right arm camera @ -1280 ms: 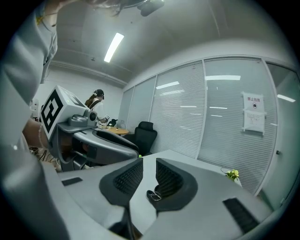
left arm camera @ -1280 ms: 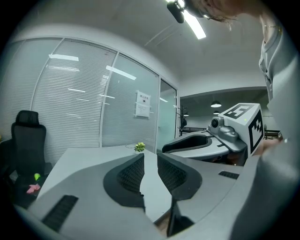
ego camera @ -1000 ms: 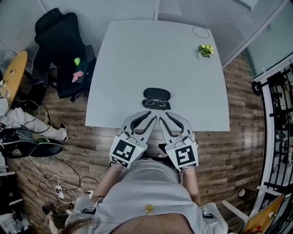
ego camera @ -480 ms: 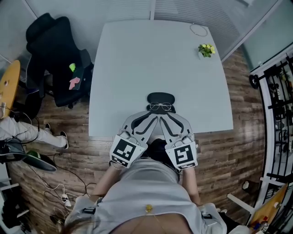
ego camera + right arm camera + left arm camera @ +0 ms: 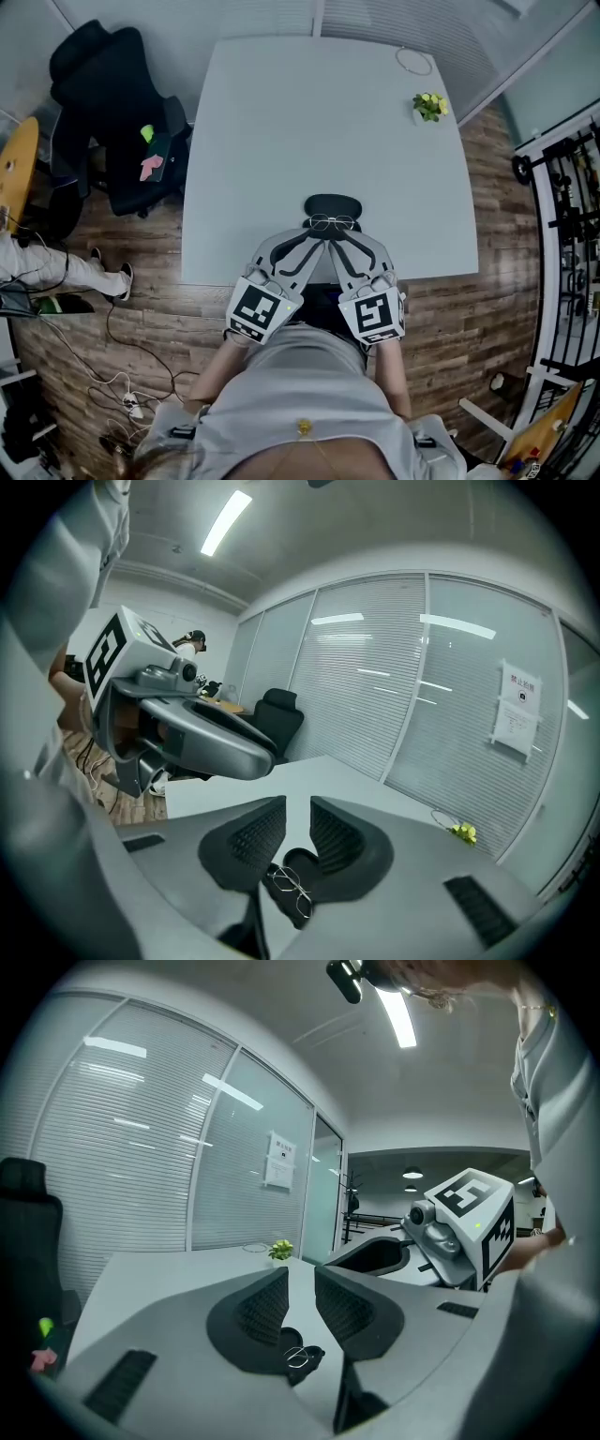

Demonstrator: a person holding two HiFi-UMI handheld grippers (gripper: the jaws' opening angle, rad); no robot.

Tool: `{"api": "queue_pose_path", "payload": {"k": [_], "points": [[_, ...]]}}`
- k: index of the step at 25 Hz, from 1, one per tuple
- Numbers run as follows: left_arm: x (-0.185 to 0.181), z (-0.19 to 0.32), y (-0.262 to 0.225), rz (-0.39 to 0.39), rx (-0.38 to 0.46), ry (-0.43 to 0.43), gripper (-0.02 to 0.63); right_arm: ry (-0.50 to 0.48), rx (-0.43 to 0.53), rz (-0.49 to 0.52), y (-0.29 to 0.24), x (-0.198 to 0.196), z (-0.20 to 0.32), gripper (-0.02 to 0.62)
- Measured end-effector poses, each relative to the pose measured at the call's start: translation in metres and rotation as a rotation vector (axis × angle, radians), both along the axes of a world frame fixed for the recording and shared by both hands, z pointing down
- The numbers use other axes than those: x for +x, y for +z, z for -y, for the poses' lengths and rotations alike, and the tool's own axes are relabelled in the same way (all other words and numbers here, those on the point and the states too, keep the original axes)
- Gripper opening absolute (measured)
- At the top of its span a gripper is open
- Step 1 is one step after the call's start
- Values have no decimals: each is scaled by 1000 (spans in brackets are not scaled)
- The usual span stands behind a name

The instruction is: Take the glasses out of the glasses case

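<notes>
A black glasses case [image 5: 333, 203] lies shut-looking near the white table's [image 5: 281, 122] front edge. Thin-rimmed glasses [image 5: 331, 223] rest on the table just in front of it, outside the case. My left gripper [image 5: 315, 244] and right gripper [image 5: 337, 244] sit side by side at the table edge, tips just short of the glasses. Each keeps a narrow gap between its jaws, with nothing in it. The glasses [image 5: 297, 1357] and case [image 5: 312, 1348] show below the left gripper [image 5: 301, 1283]. The right gripper [image 5: 298, 819] points over the glasses [image 5: 290, 885] and case [image 5: 302, 860].
A small potted plant [image 5: 429, 105] and a thin cable loop [image 5: 412, 63] sit at the table's far right corner. A black office chair [image 5: 112, 103] stands left of the table. Cables lie on the wooden floor [image 5: 141, 309]. Glass partitions with blinds [image 5: 450, 714] line the room.
The case and glasses now appear nearer to both gripper tips than a second ago; the head view has shifted slightly. The jaws' gaps look the same.
</notes>
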State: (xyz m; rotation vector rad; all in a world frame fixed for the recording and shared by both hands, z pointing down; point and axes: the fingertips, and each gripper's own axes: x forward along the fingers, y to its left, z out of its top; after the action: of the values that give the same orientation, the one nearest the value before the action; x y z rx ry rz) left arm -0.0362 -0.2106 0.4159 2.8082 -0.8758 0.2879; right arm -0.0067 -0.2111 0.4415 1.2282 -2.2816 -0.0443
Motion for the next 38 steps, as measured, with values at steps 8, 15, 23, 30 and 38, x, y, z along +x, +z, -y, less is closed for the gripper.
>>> {"api": "queue_pose_path", "payload": {"k": [8, 15, 23, 30, 38], "points": [[2, 14, 11, 13, -36, -12, 92, -34, -89, -59, 35, 10, 18, 87], [4, 24, 23, 25, -70, -21, 92, -81, -184, -172, 86, 22, 32, 91], [-4, 34, 34, 41, -102, -50, 92, -139, -284, -262, 138, 26, 43, 97], [-11, 37, 43, 53, -132, -81, 92, -197, -346, -353, 177, 32, 49, 97], [-18, 45, 49, 59, -152, -104, 92, -298, -453, -398, 221, 26, 55, 126]]}}
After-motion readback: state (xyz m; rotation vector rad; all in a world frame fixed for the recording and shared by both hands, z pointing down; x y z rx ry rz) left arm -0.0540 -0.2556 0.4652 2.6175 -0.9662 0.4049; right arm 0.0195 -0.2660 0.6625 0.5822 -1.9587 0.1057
